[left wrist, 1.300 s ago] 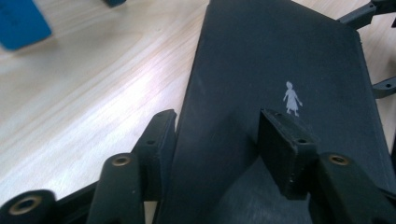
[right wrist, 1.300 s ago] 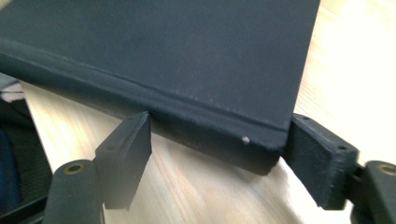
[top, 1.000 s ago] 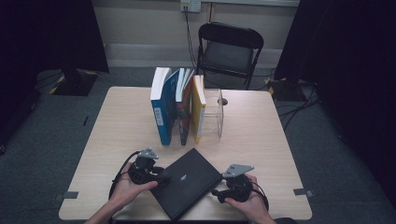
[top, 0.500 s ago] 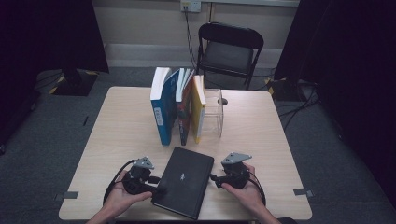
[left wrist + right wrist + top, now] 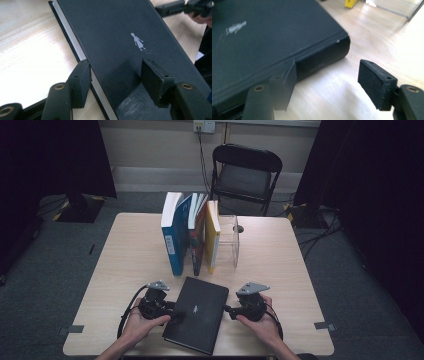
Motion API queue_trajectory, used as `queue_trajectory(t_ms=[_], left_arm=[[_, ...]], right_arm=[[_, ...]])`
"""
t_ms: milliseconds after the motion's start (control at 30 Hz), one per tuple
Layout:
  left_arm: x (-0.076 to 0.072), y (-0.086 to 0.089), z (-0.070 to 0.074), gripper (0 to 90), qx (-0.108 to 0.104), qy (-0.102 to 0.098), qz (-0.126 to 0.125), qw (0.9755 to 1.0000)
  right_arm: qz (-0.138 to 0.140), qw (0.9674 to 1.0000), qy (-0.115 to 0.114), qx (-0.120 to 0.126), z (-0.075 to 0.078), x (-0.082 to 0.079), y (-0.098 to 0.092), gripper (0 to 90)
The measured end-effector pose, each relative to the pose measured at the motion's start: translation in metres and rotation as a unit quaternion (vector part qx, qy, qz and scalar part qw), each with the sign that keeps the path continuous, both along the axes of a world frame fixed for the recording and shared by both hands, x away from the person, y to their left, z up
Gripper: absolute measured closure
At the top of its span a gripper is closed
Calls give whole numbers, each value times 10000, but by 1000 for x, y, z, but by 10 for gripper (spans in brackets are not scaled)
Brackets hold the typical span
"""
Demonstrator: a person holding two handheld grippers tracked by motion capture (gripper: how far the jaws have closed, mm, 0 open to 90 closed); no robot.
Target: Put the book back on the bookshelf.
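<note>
**K:** Left gripper straddles the long page-side edge of the black book, one jaw over the cover, one outside on the wood. Jaws have just been opening. Pads look clear of the book, so no clamp.

**M:** And the right gripper?

**K:** At the spine side. Jaws well apart, one pad against the spine wall, the other over bare table. Holds nothing either.

**M:** So where's the book sitting?

**K:** Flat on the table, near edge, between the two hands, skewed a bit off square. Cover up, small pale figure printed on it.

**M:** Why a gripper on each side?

**K:** My guess: flat hardback gives no edge to pinch from above. One side braces the spine, the other gets a jaw under or over the fore-edge to tip it up.

**M:** Destination?

**K:** Likely the row behind it. Blue book, a dark red one and a yellow book stand upright, leaning against a clear stand. Those are well apart from the black one.

**M:** Risk?

**K:** Loose left jaws mean the book can slide rather than lift. Needs a real bite first.

**M:** Anything else around?

**K:** Folding chair past the far edge. Not in play.
</note>
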State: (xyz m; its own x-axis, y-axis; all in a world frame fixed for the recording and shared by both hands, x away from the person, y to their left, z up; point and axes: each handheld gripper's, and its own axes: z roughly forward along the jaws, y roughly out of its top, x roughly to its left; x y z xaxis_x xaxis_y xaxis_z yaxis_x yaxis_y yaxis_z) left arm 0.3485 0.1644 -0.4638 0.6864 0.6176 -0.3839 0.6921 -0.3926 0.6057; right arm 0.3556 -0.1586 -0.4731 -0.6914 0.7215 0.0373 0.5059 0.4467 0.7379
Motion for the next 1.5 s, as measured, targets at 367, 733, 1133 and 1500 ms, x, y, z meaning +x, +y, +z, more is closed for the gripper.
queue_trajectory(t_ms=[367, 733, 1133, 1500], left_arm=[[-21, 9, -2, 415, -91, 139, 184, 9997], [8, 12, -8, 414, -434, 239, 739, 9960], [20, 10, -14, 425, -677, 384, 909, 9928], [18, 14, -8, 413, -1150, 498, 1084, 9862]], right_arm=[[-151, 9993, -319, -126, -1, 19, 20, 372], [134, 9994, -191, -261, 3, 4, 7, 337], [367, 9987, 30, -343, -6, -4, 10, 344], [344, 9990, 20, -268, -8, -5, 8, 340]])
